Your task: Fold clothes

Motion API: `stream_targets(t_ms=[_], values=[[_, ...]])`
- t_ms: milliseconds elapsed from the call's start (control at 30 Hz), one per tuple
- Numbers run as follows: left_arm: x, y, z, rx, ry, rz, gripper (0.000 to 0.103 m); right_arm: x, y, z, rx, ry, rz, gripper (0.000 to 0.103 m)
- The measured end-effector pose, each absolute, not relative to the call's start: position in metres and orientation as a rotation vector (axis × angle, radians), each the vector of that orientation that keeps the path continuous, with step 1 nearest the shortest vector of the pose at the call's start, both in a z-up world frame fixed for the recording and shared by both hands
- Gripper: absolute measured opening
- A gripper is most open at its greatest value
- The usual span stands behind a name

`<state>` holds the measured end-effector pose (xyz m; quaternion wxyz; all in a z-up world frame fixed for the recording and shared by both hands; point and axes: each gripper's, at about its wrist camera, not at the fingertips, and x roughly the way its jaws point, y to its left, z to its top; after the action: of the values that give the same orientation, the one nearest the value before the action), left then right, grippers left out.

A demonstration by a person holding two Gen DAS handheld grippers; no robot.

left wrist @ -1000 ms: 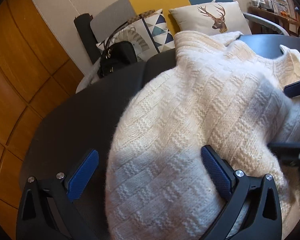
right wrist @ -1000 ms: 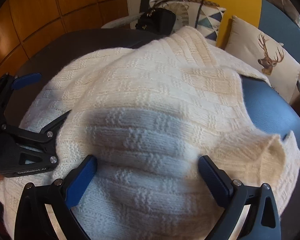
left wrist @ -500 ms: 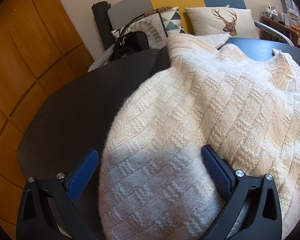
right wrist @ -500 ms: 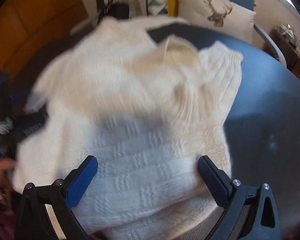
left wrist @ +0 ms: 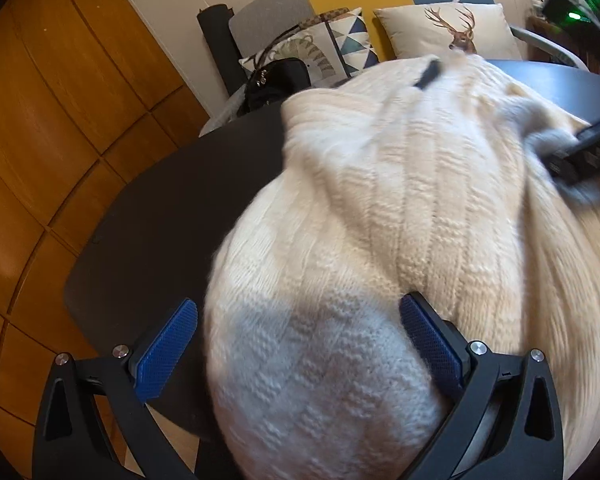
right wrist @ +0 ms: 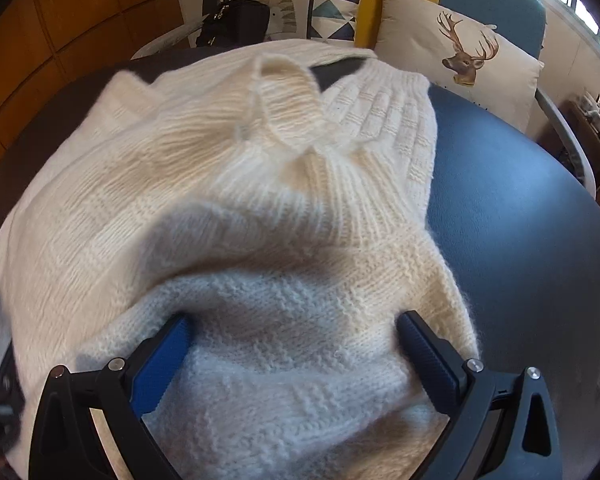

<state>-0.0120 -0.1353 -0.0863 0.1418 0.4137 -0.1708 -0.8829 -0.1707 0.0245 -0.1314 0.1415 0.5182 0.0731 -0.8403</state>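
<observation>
A cream knitted sweater (left wrist: 380, 208) lies bunched on the dark round table (left wrist: 160, 208). My left gripper (left wrist: 296, 312) is open, its blue pads (left wrist: 168, 348) wide apart, with a hump of the sweater's body between them. At the right edge of the left wrist view the right gripper's black frame (left wrist: 580, 148) shows, blurred. In the right wrist view the sweater (right wrist: 180, 208) fills the middle, its ribbed collar (right wrist: 284, 108) standing up at the far side and a sleeve (right wrist: 388, 120) beside it. My right gripper (right wrist: 292, 340) is open over the near knit edge.
Behind the table stands a sofa with a deer cushion (right wrist: 460, 56), a patterned cushion (right wrist: 328, 4) and a black handbag (right wrist: 236, 20). Wooden wall panels (left wrist: 40, 120) run along the left. Bare table top (right wrist: 520, 240) shows right of the sweater.
The sweater has been pulled into a thicker bunch, with a fold edge now at its far left. The right gripper has swung round, so the collar sits ahead of it. The left gripper backed off slightly.
</observation>
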Motion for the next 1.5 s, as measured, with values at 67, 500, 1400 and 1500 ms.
stream_targets(t_ms=[67,500,1400,1500], values=[[-0.013,-0.132,-0.078,1.224,-0.518,-2.558,0.102,-0.181,0.022,-0.133,1.467,0.196,-2.467,0.103],[-0.177,-0.130,-0.063,1.099,-0.578,-2.524,0.102,-0.211,0.036,-0.143,1.344,0.153,-2.614,0.103],[-0.107,-0.187,-0.102,1.097,-0.309,-2.355,0.103,-0.067,0.046,-0.040,1.269,0.057,-2.588,0.101],[-0.105,-0.188,-0.100,1.102,-0.304,-2.353,0.103,-0.068,0.022,-0.037,1.249,0.156,-2.533,0.101]])
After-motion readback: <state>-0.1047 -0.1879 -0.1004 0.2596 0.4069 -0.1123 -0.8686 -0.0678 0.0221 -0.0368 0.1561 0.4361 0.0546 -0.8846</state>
